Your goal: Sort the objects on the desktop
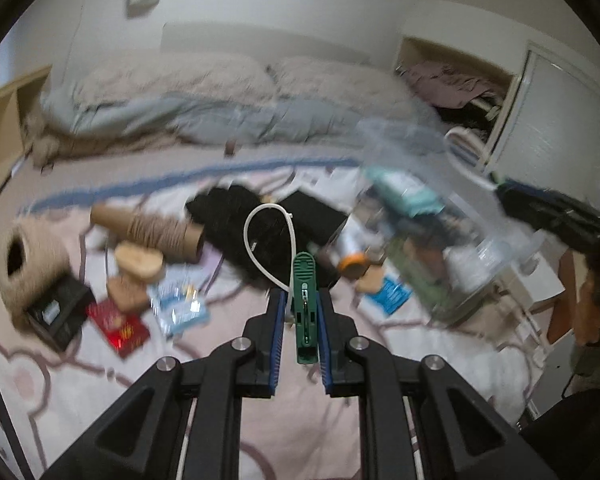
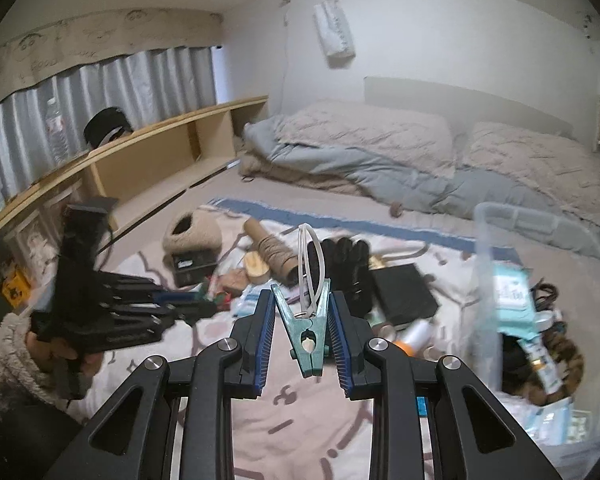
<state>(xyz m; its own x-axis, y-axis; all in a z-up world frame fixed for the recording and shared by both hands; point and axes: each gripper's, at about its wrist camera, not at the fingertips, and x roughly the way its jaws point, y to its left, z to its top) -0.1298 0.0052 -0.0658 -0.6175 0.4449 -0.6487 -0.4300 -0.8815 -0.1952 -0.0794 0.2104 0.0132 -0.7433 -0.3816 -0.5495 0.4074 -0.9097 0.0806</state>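
Each hand-held gripper has hold of a clothes peg. The left hand-held gripper (image 1: 300, 320) is squeezed nearly closed on a dark green peg (image 1: 305, 304) with a white loop (image 1: 268, 236) hanging from it. The right hand-held gripper (image 2: 302, 328) stands partly open, clamped across a pale green peg (image 2: 306, 332) that also carries a white loop (image 2: 312, 256). Both pegs are lifted clear of the bed.

The clear plastic bin (image 2: 496, 248) at the right already holds packets and bottles, so sorting looks well begun. Plenty remains scattered on the pink blanket (image 2: 300, 420): twine spools (image 1: 160, 232), black gloves (image 2: 344, 268), a black box (image 2: 404, 296), a red packet (image 1: 120, 326). I'd judge it roughly midway.
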